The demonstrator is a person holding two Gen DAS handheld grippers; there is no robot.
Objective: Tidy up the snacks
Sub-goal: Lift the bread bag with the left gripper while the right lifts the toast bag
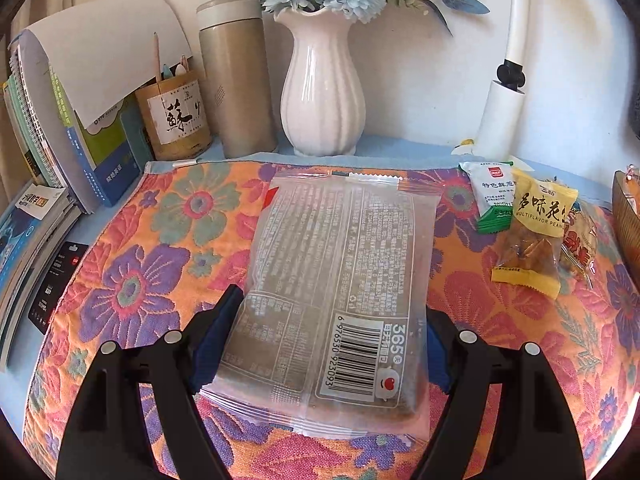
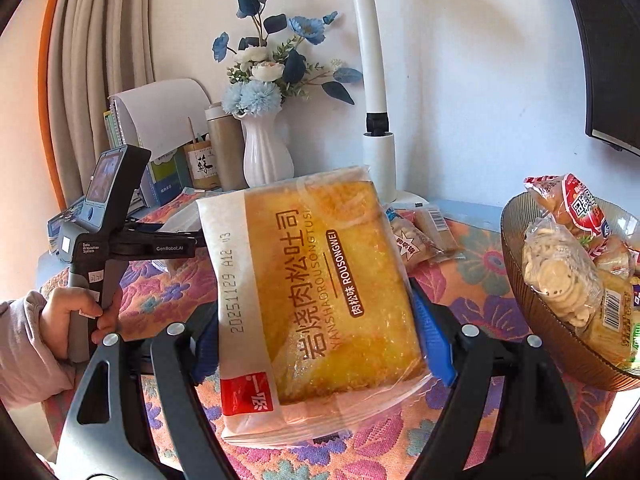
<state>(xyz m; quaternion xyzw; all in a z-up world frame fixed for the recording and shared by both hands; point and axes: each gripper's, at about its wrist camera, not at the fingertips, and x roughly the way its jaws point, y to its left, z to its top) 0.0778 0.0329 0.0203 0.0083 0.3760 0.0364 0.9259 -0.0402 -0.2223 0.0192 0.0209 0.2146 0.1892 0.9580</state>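
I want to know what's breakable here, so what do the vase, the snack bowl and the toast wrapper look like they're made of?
The white vase looks like glazed ceramic: ribbed, with glossy highlights. The snack bowl seems tinted brown glass or clear plastic, finely ribbed and see-through. The toast wrapper is thin plastic film, shiny and crinkled, showing the bread inside.

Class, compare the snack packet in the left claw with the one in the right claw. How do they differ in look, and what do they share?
1. The left packet shows its back, with small print and a barcode; the right packet shows its front, with large characters.
2. The left packet looks frosted and greyish; the right packet has a clear window on golden toast.
Shared: both are flat, sealed rectangles, each sitting between a claw's blue pads.
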